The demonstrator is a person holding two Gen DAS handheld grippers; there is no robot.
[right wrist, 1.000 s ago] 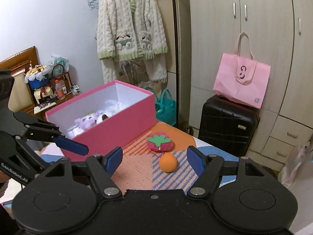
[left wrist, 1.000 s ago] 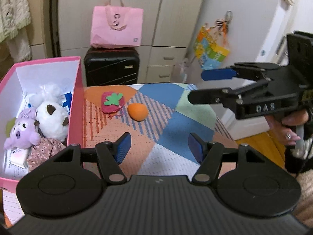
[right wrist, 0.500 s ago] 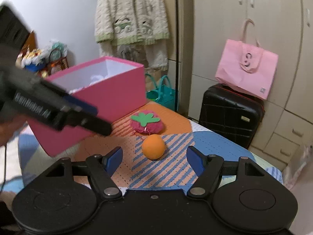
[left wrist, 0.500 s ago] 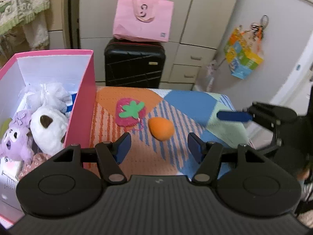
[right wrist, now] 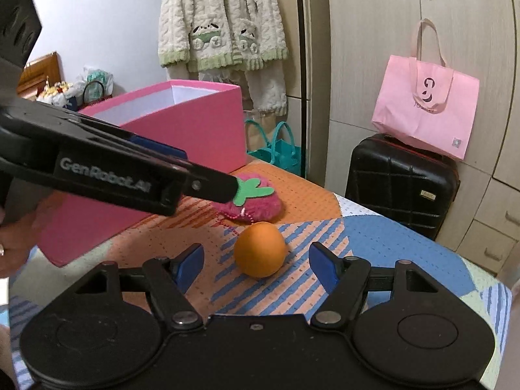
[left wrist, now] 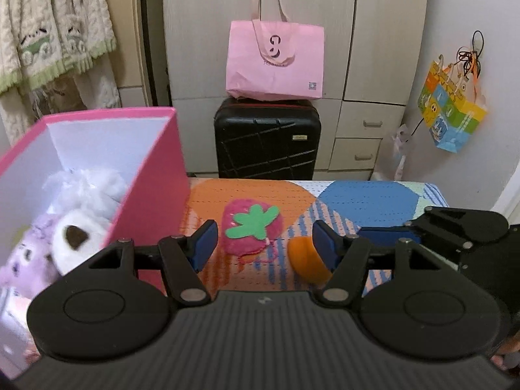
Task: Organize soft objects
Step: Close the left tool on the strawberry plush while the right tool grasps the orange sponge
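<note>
Hovering over the mat: two hand-held grippers close on a pair of soft toys lying on a patchwork mat point(left wrist: 367, 201) of orange, blue and striped patches.

Left gripper point(left wrist: 261, 243): jaws apart at a middling width, nothing pressed between the blue pads; it points down at the strawberry.

Right gripper point(right wrist: 255, 261): jaws spread wide and empty, framing the ball without touching it.

Strawberry point(left wrist: 252, 229): a flat, fuzzy pink plush with a green felt leaf, lying on the orange patch just beside the box. In the left wrist view it sits in the gap between the fingers; in the right wrist view the tip of the left gripper overlaps its leaf, though contact cannot be told.

Ball point(right wrist: 260, 248): a soft orange ball resting on the striped patch, just beside the strawberry and on the nearer side of it; the left gripper's right finger half hides it in the left wrist view.

Box point(left wrist: 152, 175): a pink box with white inner walls, open on top, standing at the mat's left edge.

Inside the box: a white plush with a brown ear point(left wrist: 78, 237), a purple plush point(left wrist: 24, 263) and a fluffy white toy point(left wrist: 86, 191), crowded together.

Hand point(right wrist: 14, 245): part of a person's hand shows behind the left gripper's handle.

Background: a black suitcase point(left wrist: 266, 141) against the wardrobe point(left wrist: 328, 9), a pink tote bag point(left wrist: 276, 61) standing on top of it, and a cream knitted cardigan point(right wrist: 222, 19) hanging up.
</note>
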